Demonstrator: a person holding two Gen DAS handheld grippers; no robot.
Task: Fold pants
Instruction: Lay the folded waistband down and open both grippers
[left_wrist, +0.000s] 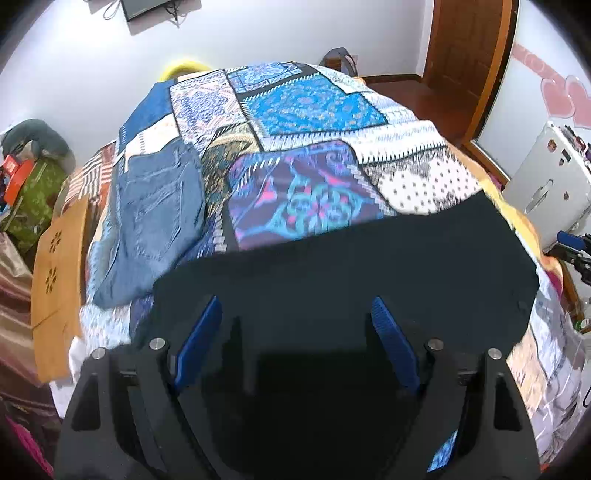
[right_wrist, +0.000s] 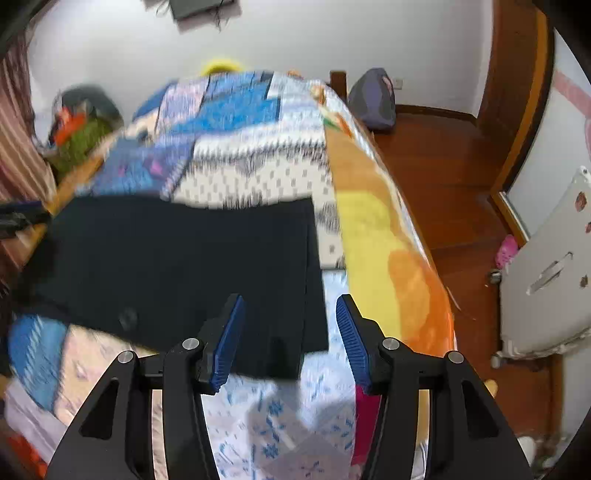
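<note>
Left wrist view: black pants (left_wrist: 351, 266) lie flat on the patchwork quilt (left_wrist: 306, 99), with jeans (left_wrist: 155, 206) beside them.
The left gripper (left_wrist: 295, 343) hangs spread above the pants, pinching nothing; the right gripper (right_wrist: 290, 339) stands parted over their corner, pads clear of the cloth.

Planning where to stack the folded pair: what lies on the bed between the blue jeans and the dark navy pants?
Only patchwork bedspread separates blue jeans from dark navy pants, seen in the left wrist view.
</note>
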